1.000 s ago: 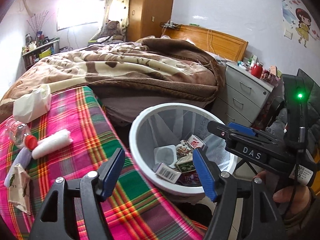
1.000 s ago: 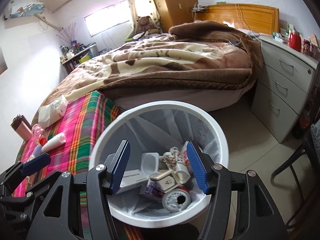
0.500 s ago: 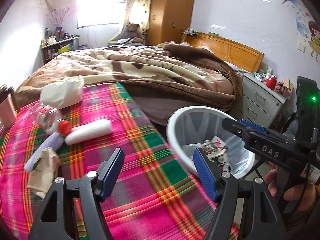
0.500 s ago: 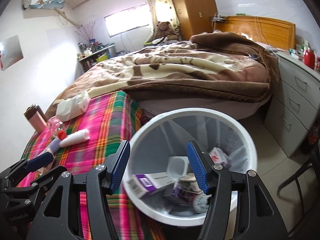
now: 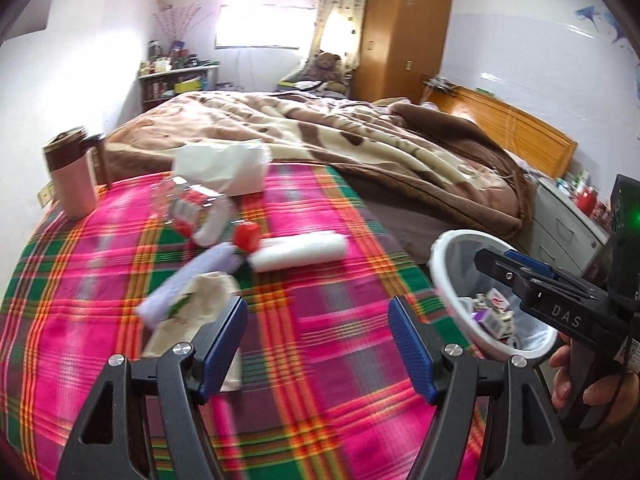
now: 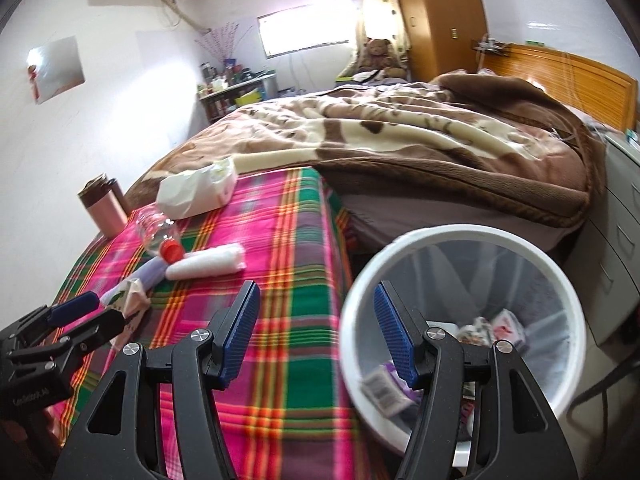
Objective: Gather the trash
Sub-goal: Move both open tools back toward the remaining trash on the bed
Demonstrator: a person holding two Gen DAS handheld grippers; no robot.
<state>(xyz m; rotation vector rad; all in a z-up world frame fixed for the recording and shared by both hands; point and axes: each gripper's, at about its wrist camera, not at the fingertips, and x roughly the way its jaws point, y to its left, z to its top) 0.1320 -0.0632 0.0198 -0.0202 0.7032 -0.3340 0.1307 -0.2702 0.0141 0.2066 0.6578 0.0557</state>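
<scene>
Both claws released, nothing gripped.
Left gripper (image 5: 318, 338) over plaid cloth (image 5: 320, 380); bin (image 6: 464, 320) at right gripper's (image 6: 316, 330) 3 o'clock.

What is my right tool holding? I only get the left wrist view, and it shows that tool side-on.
Observer: Nothing. In the right wrist view, the right tool stands open and empty.
Operator: What lies at the near side of the trash bin? The tool's body covers it here.
Observer: The right wrist view looks down into the trash bin. A small barcoded box lies there at the bottom, beside purple packaging.
</scene>
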